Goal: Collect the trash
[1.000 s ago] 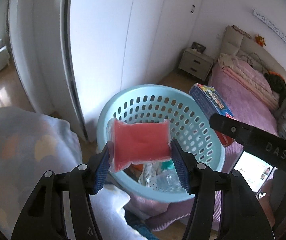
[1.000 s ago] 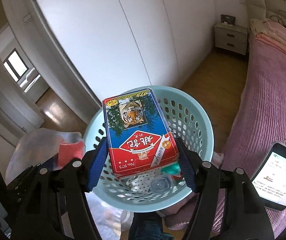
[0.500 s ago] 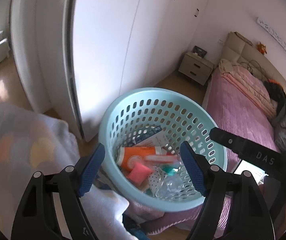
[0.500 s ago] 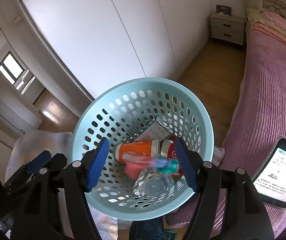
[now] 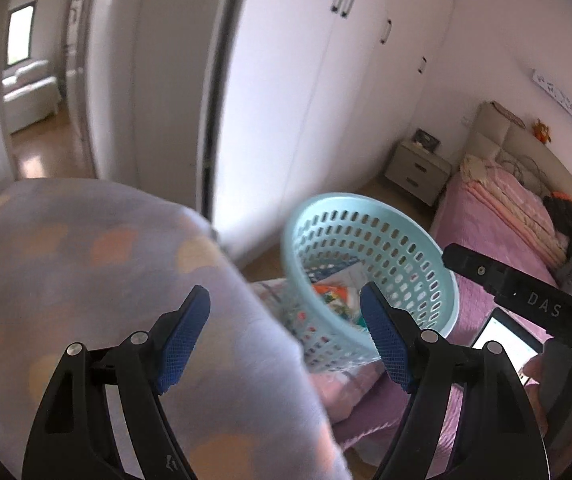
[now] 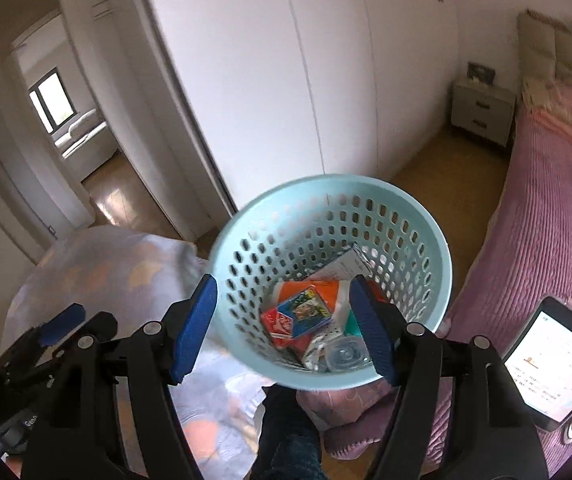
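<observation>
A: How far along does the collecting look?

B: Well along, I'd judge. The pale blue perforated plastic basket, at centre of the right wrist view, already holds a heap: a flat red-and-blue printed card box on top, an orange-and-white packet under it, and a clear plastic bottle at the lower edge.

A: And the grippers?

B: The right gripper hangs above the basket with its blue pads spread wide and nothing between them. The left gripper is equally wide apart and empty, pointing at the basket's left rim, with a lilac blanket with pale orange patches filling the lower left of its view.

A: What changed from a second ago?

B: Then the right held that card box and the left a red soft packet; both have since been dropped in. The left has swung away leftward.

A: What's left?

B: No loose trash shows on the pink ribbed bedspread, so I can't tell.
</observation>
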`<state>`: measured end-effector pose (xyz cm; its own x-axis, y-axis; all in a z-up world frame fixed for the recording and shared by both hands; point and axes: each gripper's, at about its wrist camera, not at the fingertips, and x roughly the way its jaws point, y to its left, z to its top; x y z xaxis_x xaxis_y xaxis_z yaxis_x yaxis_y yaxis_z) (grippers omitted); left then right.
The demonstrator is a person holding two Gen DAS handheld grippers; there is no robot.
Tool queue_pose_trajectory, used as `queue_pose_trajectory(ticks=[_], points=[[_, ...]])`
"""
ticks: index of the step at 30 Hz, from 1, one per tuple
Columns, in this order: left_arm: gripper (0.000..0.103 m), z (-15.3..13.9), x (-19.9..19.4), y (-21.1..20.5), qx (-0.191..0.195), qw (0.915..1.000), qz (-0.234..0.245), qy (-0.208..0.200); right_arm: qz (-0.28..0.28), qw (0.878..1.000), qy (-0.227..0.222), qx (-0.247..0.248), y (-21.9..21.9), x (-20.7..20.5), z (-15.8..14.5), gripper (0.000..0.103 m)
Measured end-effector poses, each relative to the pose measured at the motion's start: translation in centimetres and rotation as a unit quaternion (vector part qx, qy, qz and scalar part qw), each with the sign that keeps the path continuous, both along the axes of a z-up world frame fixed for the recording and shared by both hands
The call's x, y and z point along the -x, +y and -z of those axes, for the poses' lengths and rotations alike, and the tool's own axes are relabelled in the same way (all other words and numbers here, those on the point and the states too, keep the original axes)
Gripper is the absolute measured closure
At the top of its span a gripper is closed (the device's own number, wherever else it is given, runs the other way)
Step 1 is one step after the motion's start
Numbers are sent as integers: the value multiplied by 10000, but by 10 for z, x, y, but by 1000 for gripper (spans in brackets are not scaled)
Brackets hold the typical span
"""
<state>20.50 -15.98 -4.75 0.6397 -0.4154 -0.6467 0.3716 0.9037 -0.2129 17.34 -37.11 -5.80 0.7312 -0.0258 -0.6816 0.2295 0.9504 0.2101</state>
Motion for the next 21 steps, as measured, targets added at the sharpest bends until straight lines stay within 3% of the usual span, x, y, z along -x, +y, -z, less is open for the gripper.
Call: queue_pose_trajectory(ticks=[5,9,18,21], points=[[22,-4,29,39,-283,9966,-639,-446,-118,9986,-402,337,40,24,-9,38],[19,1,53,62,-974,9733,-1649,-1262,-91,9959,-699,567,61,39,-13,38],[19,19,57,102,-347,9730,-1936,-1206,303,9908,-1086,748,77,63,-13,38],[18,15,69,105,-470,9654,-2065,-1523,473,9895,-1167,709,74,71,-8,38]])
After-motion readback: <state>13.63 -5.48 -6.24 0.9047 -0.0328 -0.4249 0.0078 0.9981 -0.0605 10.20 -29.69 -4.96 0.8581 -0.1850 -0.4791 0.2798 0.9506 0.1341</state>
